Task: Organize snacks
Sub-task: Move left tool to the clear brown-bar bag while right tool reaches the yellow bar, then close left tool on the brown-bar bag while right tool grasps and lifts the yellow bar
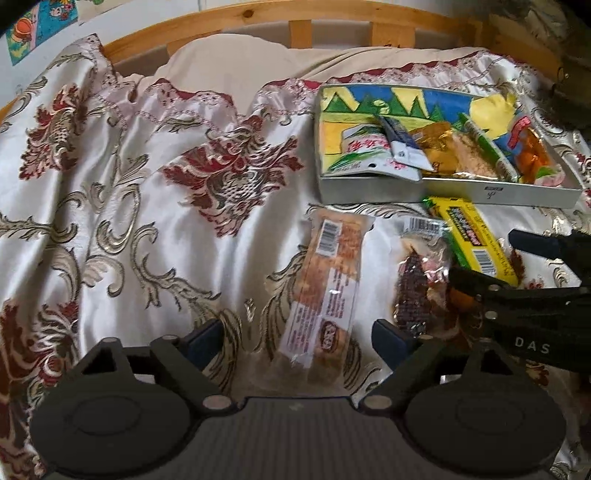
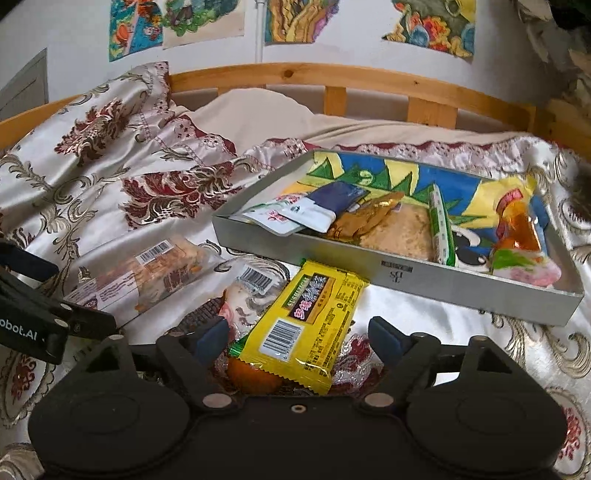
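Note:
A long clear-wrapped pastry bar (image 1: 325,288) (image 2: 147,273) lies on the bedspread between the fingers of my left gripper (image 1: 295,339) (image 2: 74,295), which stands open with its pads off the wrapper. A yellow snack packet (image 2: 306,325) (image 1: 472,236) lies between the fingers of my right gripper (image 2: 299,339) (image 1: 484,254), also open and not pressing it. A clear packet of dark red snack (image 1: 421,280) (image 2: 243,291) lies between the two, and an orange item (image 2: 251,376) shows under the yellow packet. Just behind them, the grey tray (image 1: 443,190) (image 2: 369,258) holds several snacks.
The satin floral bedspread (image 1: 147,184) is rumpled into folds on the left. A cream pillow (image 1: 229,62) and a wooden bed rail (image 2: 332,75) lie behind the tray. Drawings (image 2: 177,22) hang on the wall.

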A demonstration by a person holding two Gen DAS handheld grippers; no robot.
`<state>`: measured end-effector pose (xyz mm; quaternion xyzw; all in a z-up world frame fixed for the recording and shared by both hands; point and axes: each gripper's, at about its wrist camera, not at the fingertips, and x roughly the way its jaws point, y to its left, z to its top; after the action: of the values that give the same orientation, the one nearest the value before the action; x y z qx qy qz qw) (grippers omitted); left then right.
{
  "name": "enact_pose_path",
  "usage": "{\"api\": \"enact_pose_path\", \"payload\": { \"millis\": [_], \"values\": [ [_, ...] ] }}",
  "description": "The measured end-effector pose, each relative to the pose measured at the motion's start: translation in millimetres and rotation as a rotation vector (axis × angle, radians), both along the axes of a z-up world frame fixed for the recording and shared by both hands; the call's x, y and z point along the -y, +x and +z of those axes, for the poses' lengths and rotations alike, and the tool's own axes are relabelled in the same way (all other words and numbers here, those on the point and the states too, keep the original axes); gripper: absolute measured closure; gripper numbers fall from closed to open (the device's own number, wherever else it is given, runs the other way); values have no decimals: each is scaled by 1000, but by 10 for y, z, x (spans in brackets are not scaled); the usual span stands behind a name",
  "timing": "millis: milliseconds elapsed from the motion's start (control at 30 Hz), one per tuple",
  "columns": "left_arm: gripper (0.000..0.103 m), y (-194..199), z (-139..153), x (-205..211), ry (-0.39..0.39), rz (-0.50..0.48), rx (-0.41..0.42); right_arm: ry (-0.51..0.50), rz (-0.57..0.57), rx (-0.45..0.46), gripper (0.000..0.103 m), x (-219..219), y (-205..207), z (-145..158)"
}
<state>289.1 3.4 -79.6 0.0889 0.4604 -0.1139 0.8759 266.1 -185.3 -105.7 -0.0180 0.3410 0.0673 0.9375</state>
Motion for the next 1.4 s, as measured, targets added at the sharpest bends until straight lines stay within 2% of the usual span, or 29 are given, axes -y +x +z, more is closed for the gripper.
{"api": "enact_pose_path", "payload": {
  "millis": [33,167,233,300,367,567,900,1033,1133,1267,1400],
  "values": [
    [19,9,-5,3,-5,-4,3,13,-8,-6,20,17,11,-6],
    [40,62,-46,15,-14,-15,-1,53,-35,-27,26,75,37,-19],
    [47,73,-63,8,-31,-20,-6,69,-35,-37,32,88,41,-22],
    [59,67,-58,10,-44,-23,-4,77,-32,-45,40,84,33,-18],
    [63,56,-47,23,-64,-44,-18,73,-32,-45,42,76,23,-8],
    [64,16,-19,84,-139,-66,-73,97,-49,-96,49,86,-11,68],
    [61,39,-101,114,-122,-46,-97,99,-34,-121,45,52,-16,37],
    [63,34,-97,111,-130,-36,-100,96,-33,-123,51,49,-12,43],
    [64,26,-72,125,-142,-14,-125,93,-26,-125,52,36,-39,66],
    [65,1,-42,132,-184,23,-173,47,-9,-111,52,0,-115,128],
    [65,-28,-12,112,-223,30,-196,-55,26,-56,53,-60,-281,231]
  ]
}}
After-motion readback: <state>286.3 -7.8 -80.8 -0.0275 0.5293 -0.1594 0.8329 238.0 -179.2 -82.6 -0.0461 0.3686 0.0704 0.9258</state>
